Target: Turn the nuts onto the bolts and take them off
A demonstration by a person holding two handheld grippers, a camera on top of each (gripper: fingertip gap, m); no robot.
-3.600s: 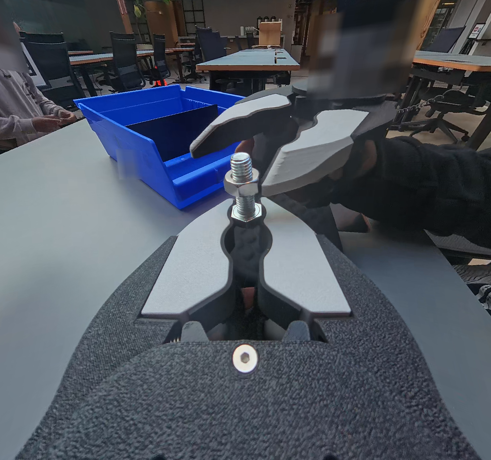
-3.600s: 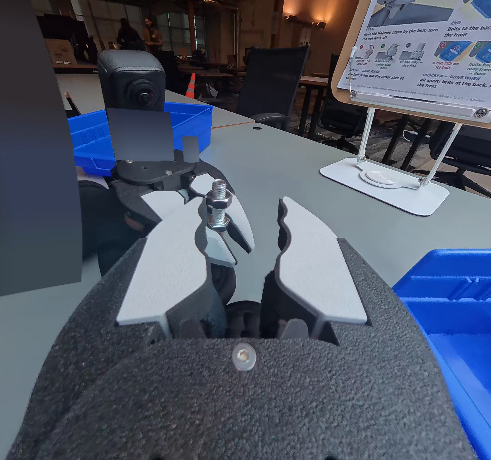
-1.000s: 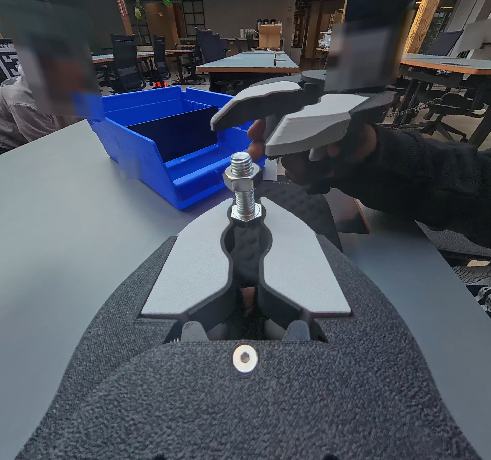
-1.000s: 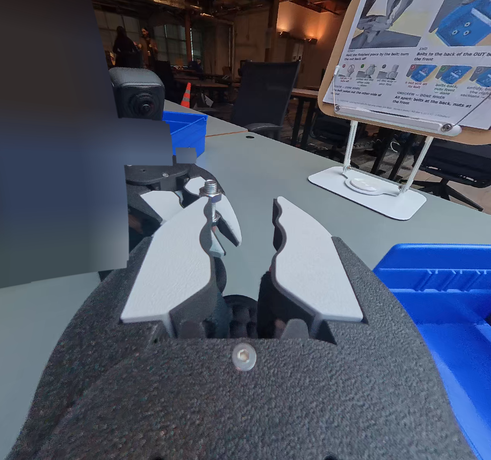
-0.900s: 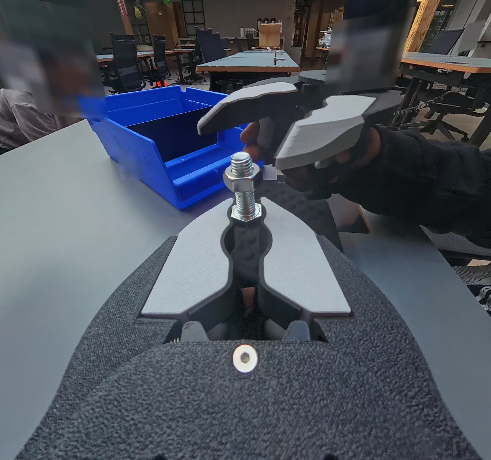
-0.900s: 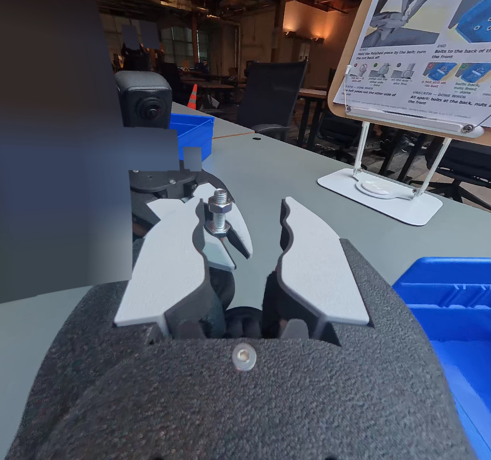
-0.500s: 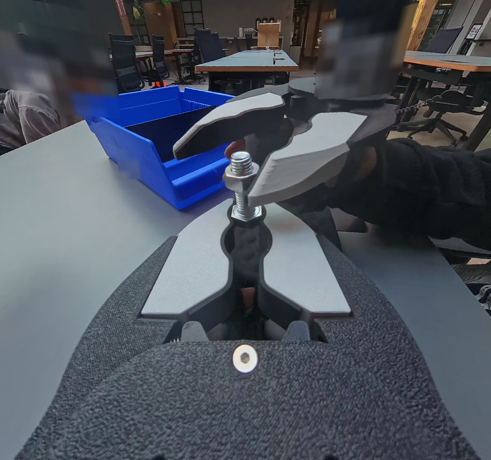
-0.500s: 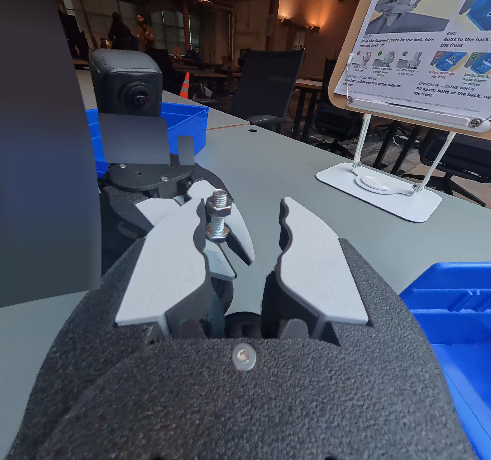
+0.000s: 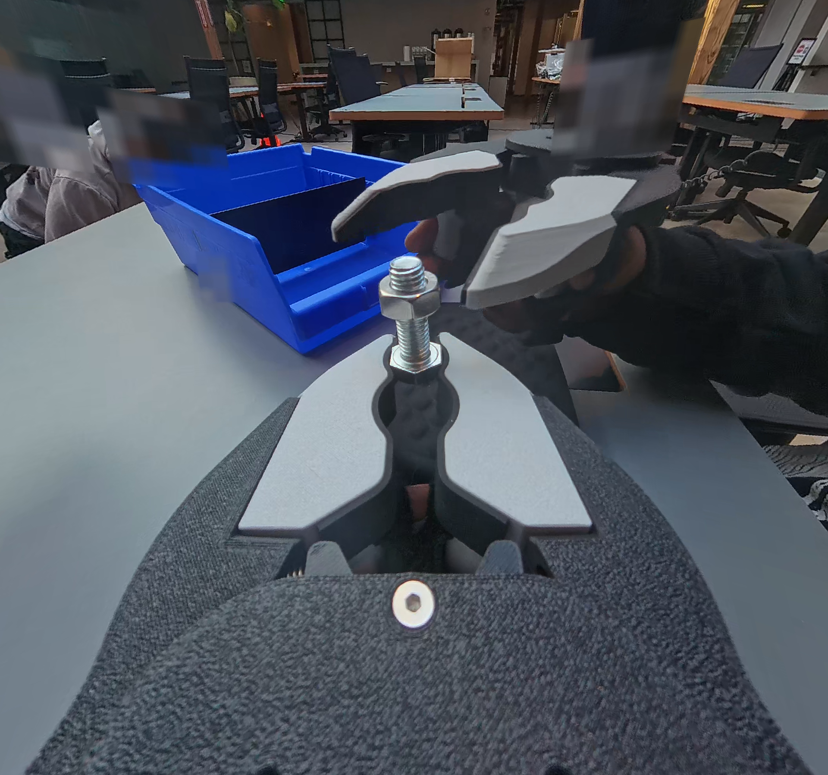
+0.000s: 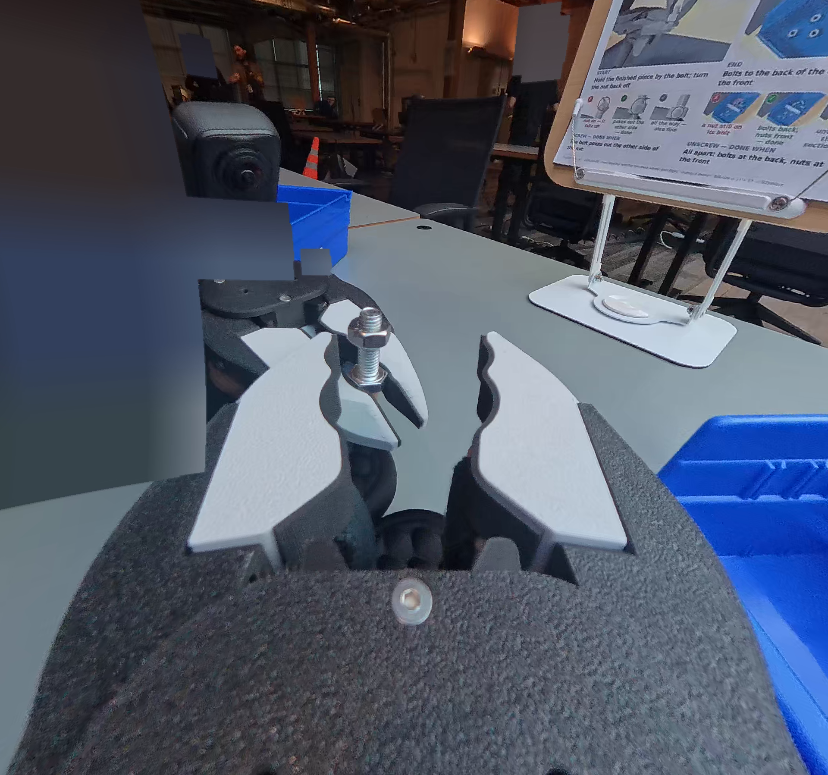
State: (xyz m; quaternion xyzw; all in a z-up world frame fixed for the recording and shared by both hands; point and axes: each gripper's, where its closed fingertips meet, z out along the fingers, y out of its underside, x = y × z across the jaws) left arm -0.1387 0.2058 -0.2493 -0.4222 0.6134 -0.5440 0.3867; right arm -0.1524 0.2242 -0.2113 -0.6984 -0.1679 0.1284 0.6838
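My left gripper [image 9: 414,345] is shut on the hex head of a steel bolt [image 9: 411,332] and holds it upright above the grey table [image 9: 112,372]. A hex nut [image 9: 410,298] sits on the thread near the top, with a little thread above it. My right gripper [image 10: 407,341] is open and empty. In the left wrist view the right gripper [image 9: 405,265] hovers by the nut, one fingertip [image 9: 475,298] just right of it, not gripping. In the right wrist view the nut [image 10: 369,334] and bolt [image 10: 367,361] stand just beyond my left finger, held by the left gripper [image 10: 405,426].
A blue bin [image 9: 251,233] with a dark divider stands behind the bolt on the table. Another blue bin [image 10: 739,449] lies close on the right in the right wrist view. An instruction board on a white stand [image 10: 636,319] stands farther back. A person's sleeve [image 9: 67,202] shows at far left. The tips of one gripper are about 4 cm away from the tips of the other.
Half a second ago the open right gripper's fingers were down around the nut. They have now drawn back up and to the right. The left gripper and bolt have stayed still.
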